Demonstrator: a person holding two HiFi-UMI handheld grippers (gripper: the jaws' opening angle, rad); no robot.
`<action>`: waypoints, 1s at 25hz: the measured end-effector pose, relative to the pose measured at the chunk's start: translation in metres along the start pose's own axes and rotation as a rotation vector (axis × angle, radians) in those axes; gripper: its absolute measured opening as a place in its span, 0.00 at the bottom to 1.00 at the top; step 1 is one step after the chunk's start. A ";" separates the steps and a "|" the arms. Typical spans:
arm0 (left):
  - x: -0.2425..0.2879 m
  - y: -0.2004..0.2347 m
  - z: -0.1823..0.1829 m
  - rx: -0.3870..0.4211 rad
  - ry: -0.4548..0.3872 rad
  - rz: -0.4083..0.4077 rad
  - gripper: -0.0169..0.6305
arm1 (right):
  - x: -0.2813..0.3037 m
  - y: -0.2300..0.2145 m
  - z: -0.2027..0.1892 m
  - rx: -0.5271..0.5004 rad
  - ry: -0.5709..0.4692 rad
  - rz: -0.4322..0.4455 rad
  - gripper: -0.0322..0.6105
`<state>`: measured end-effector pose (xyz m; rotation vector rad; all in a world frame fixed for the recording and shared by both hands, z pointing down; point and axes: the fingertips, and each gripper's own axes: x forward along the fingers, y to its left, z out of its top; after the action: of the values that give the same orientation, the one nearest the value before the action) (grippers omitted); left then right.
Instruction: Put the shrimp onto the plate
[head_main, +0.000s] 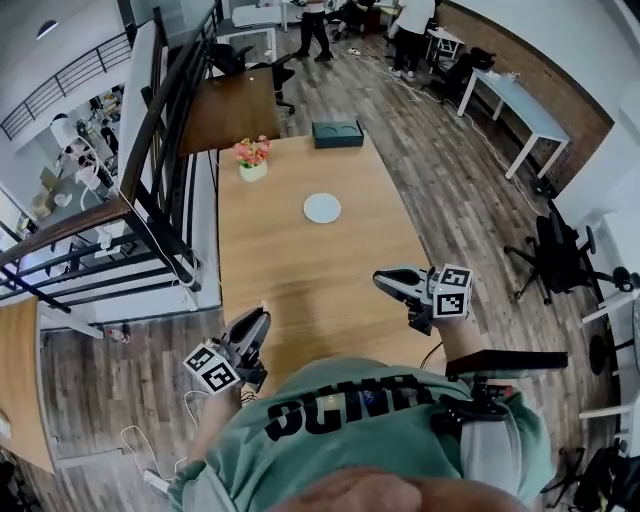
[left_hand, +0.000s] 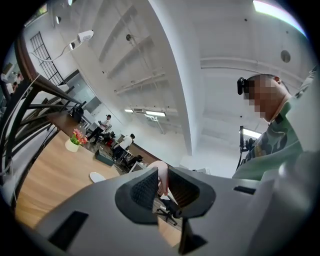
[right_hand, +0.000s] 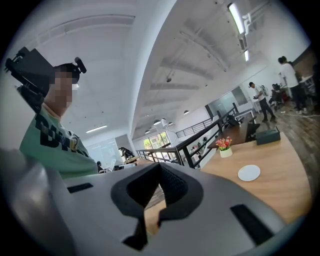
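Dark block lettering (head_main: 335, 408) is seen across the green shirt (head_main: 400, 440) in the head view; roughly "SCNR" can be made out, the rest is lost in folds. The same print is caught in the right gripper view, not legible. Left marker cube (head_main: 212, 368) and right marker cube (head_main: 453, 291) carry square black-and-white codes only, no characters
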<state>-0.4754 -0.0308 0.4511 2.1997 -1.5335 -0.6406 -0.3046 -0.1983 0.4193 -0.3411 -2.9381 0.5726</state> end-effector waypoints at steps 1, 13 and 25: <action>0.008 0.001 -0.001 0.001 0.005 -0.003 0.12 | -0.003 -0.005 0.002 0.003 0.000 0.001 0.06; 0.111 0.002 -0.021 0.012 -0.031 0.194 0.12 | -0.035 -0.120 0.013 -0.055 0.003 0.196 0.06; 0.112 0.063 -0.010 0.009 0.038 0.162 0.12 | -0.004 -0.149 -0.003 0.003 -0.030 0.069 0.06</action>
<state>-0.4844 -0.1565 0.4772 2.0551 -1.6774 -0.5393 -0.3290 -0.3321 0.4791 -0.4394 -2.9638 0.5952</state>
